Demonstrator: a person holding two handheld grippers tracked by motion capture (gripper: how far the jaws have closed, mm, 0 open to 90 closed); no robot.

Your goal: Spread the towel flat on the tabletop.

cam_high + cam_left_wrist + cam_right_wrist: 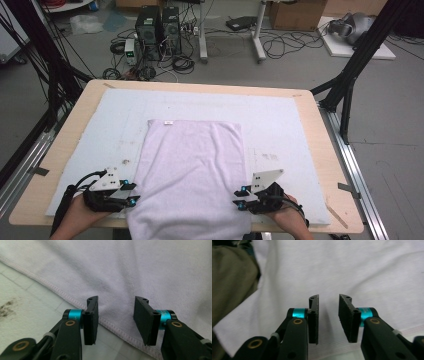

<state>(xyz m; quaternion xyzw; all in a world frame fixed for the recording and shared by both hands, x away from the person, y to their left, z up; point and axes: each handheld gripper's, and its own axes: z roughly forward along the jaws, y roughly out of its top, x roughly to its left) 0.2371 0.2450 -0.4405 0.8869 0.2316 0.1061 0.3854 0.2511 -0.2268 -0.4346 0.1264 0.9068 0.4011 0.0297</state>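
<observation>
High view: towel (192, 170) between left gripper (134, 193) and right gripper (238, 197); both jaws apart, gripping nothing.

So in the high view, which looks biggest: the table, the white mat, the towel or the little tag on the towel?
Largest to smallest:
1. table
2. white mat
3. towel
4. little tag
Each one lies on top of the one listed before it, so the order is clear.

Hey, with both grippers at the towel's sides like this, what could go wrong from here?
1. The towel hangs over the table's near edge, so a one-sided pull might drag it off.
2. Both the left hand-held gripper and the right hand-held gripper stand open over the towel's hem; closing too shallow may catch only the hem and slip.
</observation>
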